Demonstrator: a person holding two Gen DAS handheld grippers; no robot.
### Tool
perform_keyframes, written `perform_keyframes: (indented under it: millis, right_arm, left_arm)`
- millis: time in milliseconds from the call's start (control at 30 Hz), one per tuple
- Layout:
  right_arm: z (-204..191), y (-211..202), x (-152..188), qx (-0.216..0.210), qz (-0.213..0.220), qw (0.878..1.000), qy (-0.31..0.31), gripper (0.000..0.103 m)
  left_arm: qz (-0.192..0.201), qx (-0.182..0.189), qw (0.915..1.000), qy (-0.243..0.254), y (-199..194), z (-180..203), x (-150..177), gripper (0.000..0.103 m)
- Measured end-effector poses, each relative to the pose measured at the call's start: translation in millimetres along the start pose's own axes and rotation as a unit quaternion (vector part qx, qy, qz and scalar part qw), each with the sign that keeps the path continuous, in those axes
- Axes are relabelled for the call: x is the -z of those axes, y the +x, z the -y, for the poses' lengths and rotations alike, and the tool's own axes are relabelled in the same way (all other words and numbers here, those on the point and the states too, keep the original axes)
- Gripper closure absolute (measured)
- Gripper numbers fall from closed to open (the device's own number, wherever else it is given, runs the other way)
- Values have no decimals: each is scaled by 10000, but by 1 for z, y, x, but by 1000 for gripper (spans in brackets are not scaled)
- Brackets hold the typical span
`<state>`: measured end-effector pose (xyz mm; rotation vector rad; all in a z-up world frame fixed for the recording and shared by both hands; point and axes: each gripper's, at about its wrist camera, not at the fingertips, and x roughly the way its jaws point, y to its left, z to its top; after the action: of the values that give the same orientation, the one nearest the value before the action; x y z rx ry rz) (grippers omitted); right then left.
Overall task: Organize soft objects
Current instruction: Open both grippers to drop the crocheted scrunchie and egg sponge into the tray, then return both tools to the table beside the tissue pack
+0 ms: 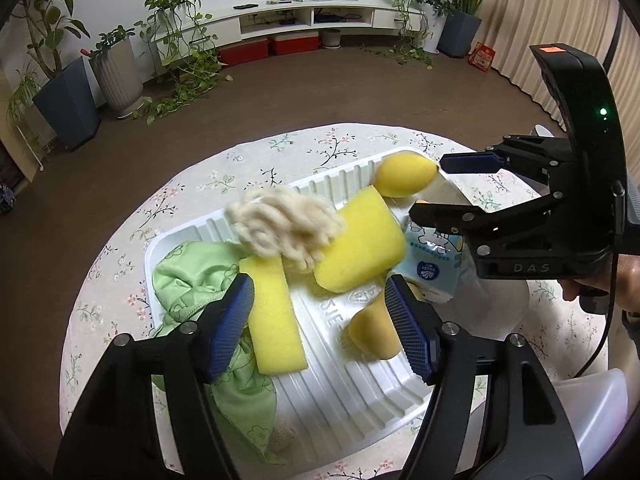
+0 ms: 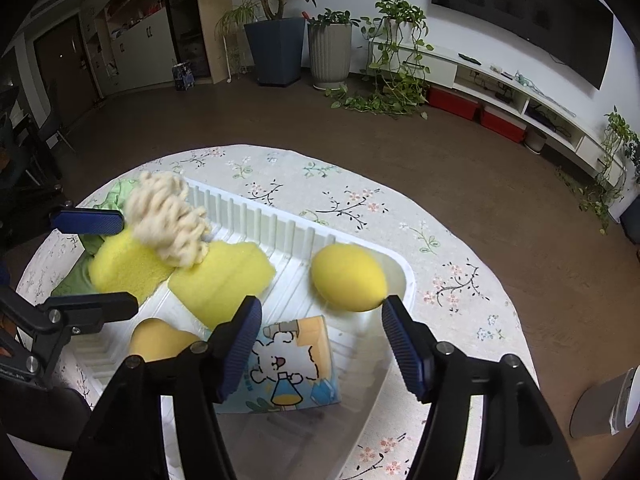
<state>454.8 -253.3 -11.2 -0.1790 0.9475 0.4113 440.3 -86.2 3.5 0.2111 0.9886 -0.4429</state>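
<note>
Hovering over white tray (image 1: 176,240) on floral bench (image 1: 120,264): left tongs (image 1: 320,328) parted, gripping nothing; blurred cream yarn bundle (image 1: 284,228) above yellow sponges (image 1: 276,320), green cloth (image 1: 188,276) at tray's left end.
Right wrist view: right tongs (image 2: 316,344) parted, empty, over tissue pack (image 2: 288,364); yellow egg-shaped sponge (image 2: 348,278) by tray's far wall.

a white ribbed tray (image 1: 352,380) holds all the soft things: a crumpled green cloth (image 1: 188,276) spills over its left end, with a flat yellow sponge (image 1: 276,320) lying just beside it and a thicker yellow sponge (image 1: 360,240) tilted near the tray's middle. a blurred cream yarn bundle (image 1: 280,228) sits above the sponges. a yellow foam lemon (image 2: 348,278) is by the tray's far right corner, a pear-shaped yellow foam piece (image 1: 374,332) and a cartoon tissue pack (image 2: 288,364) near its front.
</note>
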Motion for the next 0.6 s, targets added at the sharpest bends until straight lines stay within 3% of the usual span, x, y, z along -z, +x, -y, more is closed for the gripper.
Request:
perform_keyframes:
  millis: [500,600]
  right_arm:
    - [9,-46,16,-42,391,9990,201,23]
    - [12,-63,21,-64,490,9984,288,18]
  left_arm:
    - [351,-36,9990,-270,-44,-14,9,37]
    - [470,-51,9982,-377,-61,-19,17,26]
